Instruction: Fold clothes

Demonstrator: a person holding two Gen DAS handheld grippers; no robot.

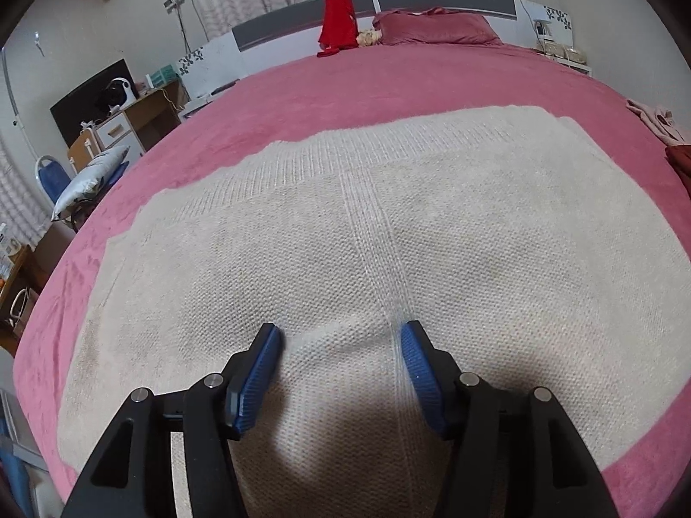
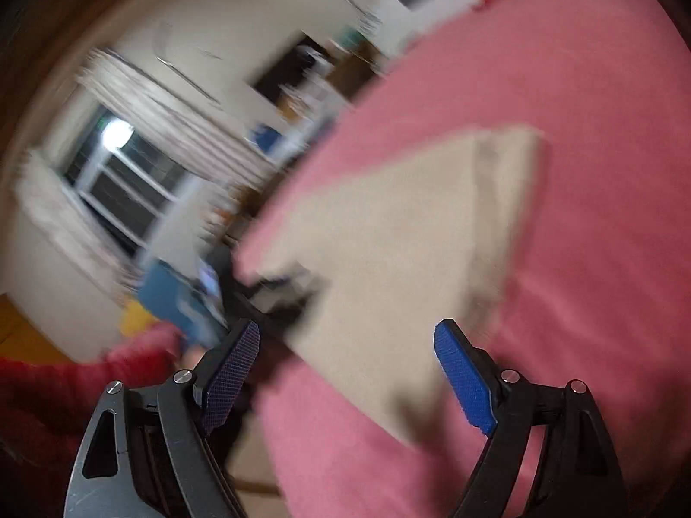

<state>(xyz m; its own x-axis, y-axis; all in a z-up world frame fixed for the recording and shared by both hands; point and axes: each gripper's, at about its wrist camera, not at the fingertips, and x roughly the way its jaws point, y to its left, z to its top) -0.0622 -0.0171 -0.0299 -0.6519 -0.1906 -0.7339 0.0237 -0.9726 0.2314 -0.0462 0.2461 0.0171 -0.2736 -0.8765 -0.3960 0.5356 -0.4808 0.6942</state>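
Note:
A cream knit garment (image 1: 345,216) lies spread flat on the pink bed cover (image 1: 345,82), with a vertical seam down its middle. My left gripper (image 1: 340,332) is open and sits low over the garment's near part. A small wrinkle of knit rises between its blue pads (image 1: 259,371), which do not clamp it. In the blurred right wrist view, the garment (image 2: 410,224) shows as a tilted cream patch on the bed (image 2: 583,129). My right gripper (image 2: 347,328) is open and holds nothing, above the garment's near corner. A dark blurred shape (image 2: 276,298) lies at the garment's left edge.
A maroon pillow (image 1: 436,28) and a red cloth (image 1: 339,21) lie by the headboard. Pink clothing (image 1: 656,121) and dark red clothing (image 1: 680,159) sit at the bed's right edge. A chair (image 1: 56,177) and a desk (image 1: 129,121) stand left of the bed. A red sleeve (image 2: 64,388) shows at lower left.

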